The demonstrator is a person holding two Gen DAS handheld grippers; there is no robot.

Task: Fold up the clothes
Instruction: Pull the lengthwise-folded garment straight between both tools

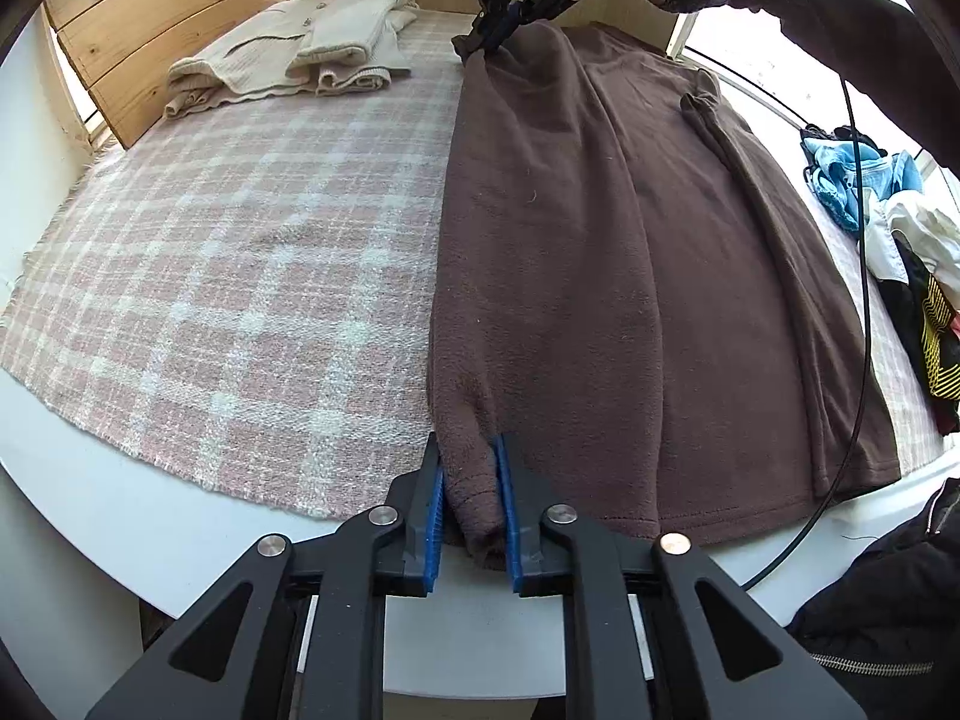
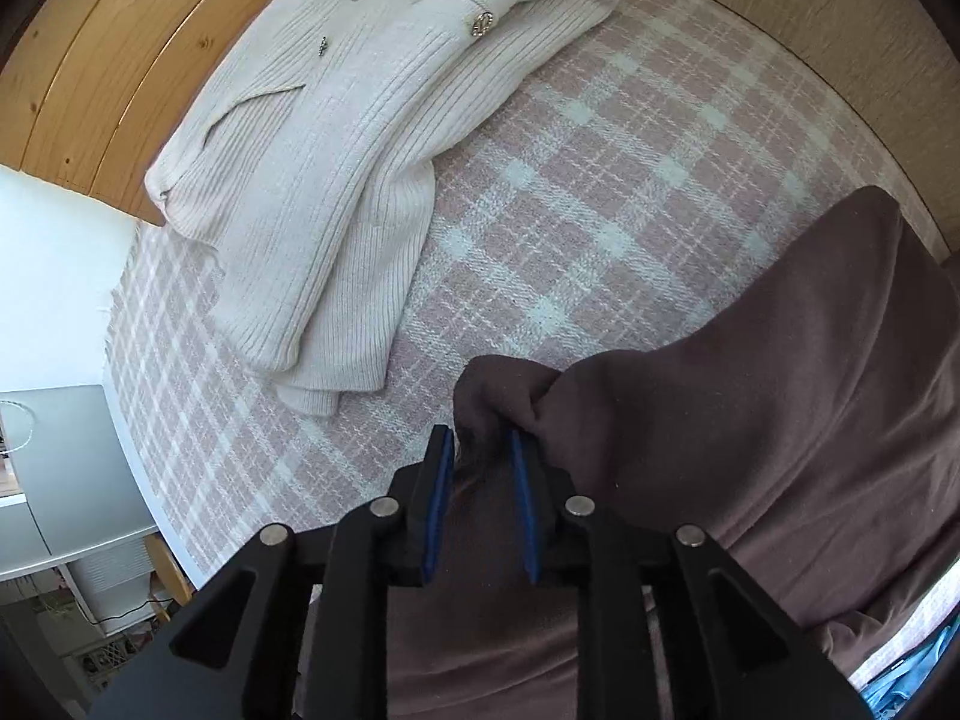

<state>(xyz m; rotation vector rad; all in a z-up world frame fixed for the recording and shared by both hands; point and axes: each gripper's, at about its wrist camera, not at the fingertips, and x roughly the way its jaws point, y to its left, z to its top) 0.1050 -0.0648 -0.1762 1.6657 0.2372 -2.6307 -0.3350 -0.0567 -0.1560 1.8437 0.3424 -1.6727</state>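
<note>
Pink plaid blanket (image 1: pixel 228 252) over a white desk (image 1: pixel 120 516), wood panelling behind. On the right half lies the brown fleece garment (image 1: pixel 630 276), long axis running near to far, its left edge a straight line down the middle of the blanket. That edge is the bit that matters: the left tongs (image 1: pixel 471 516) are pinching the near hem corner, and the right tongs (image 2: pixel 480 492) have the far corner bunched between the blue pads, so both grips sit on the same long side. Looks to me like that edge now gets carried rightwards over the rest. A folded cream cardigan (image 2: pixel 336 180) sits far left, well apart; unsorted clothes (image 1: pixel 888 228) are piled on the right.
</note>
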